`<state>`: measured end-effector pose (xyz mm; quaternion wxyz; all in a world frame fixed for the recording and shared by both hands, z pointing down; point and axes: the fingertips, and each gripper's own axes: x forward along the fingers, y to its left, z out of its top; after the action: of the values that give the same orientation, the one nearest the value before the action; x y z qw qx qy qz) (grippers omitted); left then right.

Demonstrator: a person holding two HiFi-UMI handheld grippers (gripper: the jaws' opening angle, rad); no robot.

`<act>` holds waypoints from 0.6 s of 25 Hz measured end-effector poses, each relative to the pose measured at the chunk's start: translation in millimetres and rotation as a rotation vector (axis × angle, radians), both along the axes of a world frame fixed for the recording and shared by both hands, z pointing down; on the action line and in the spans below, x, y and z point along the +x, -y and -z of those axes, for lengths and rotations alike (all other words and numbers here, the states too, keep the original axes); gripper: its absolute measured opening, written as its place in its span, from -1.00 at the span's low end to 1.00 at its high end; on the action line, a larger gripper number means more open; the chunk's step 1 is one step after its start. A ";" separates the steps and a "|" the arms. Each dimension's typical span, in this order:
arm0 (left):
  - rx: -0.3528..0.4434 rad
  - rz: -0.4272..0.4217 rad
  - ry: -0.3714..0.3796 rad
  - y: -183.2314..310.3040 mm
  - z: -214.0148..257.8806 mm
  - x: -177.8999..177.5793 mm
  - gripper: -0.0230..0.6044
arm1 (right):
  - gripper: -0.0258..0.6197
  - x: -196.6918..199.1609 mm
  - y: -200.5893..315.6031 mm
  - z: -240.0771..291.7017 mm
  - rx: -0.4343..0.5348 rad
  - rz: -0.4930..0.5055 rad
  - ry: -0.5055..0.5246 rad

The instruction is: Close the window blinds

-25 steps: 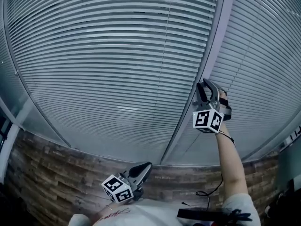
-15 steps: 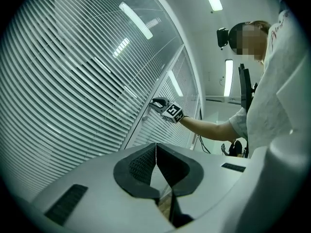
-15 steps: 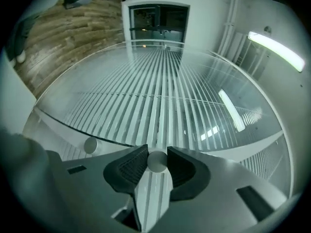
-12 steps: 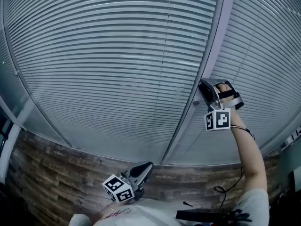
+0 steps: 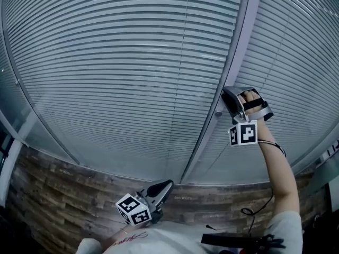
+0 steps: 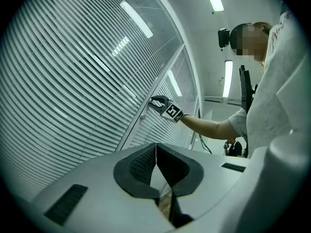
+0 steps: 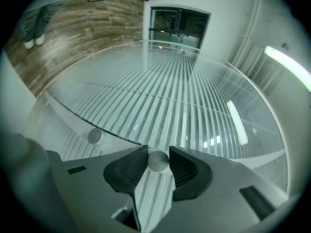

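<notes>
Nearest the body, the left hand-held gripper [image 5: 165, 185] was held low over the wood-pattern floor [image 5: 53, 194], well apart from the glazing. In the left gripper view its jaws [image 6: 155, 149] stood clenched, pad against pad, with nothing between them.

Further out and to the right, the right forearm [image 5: 275, 168] was raised toward the frame post [image 5: 238, 52] that separates the two glazed panels. The right hand-held gripper [image 5: 228, 97] was at that post, on its right side. In the right gripper view this gripper [image 7: 158, 161] was grasping a small round metal knob [image 7: 158, 160]: the knob sat between the two pads near their tips, and both pads touched it. In the head view the gripper body hid this knob. A second knob [image 7: 95, 136] of the same form was mounted on the same post, near the first and free of any contact; in the head view it showed just beside the gripper, on the near side [image 5: 217, 113].

Farthest away, the window blinds [image 5: 132, 62] hung behind the glass to the left of the post, with a further set [image 5: 296, 46] to the right of it. The slats ran horizontally across the full width of each panel. The tilt angle of the slats could not be determined.
</notes>
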<state>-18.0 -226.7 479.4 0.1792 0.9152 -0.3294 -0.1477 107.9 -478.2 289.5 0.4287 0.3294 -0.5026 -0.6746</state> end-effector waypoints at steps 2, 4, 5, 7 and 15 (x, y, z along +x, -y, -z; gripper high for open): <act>-0.009 -0.003 -0.001 0.6 1.4 1.2 -0.87 | -0.46 0.0 -3.4 8.4 -0.027 -0.022 0.252; -0.010 -0.008 -0.004 0.4 6.2 1.5 -0.87 | -0.36 4.5 -7.2 23.1 -0.122 -0.019 0.640; -0.009 -0.011 -0.004 0.3 8.5 1.7 -0.87 | -0.35 8.5 -8.8 28.8 -0.190 -0.005 0.862; -0.002 -0.014 -0.007 -0.1 10.2 2.3 -0.87 | -0.35 16.2 -13.9 35.8 -0.308 0.050 1.272; -0.002 -0.003 -0.006 0.7 9.1 -6.6 -0.87 | -0.36 15.2 5.1 27.9 -0.401 0.081 1.964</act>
<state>-24.6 -227.4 470.3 0.1814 0.9150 -0.3279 -0.1498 123.1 -483.2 261.6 -0.1518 0.6444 -0.7491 -0.0209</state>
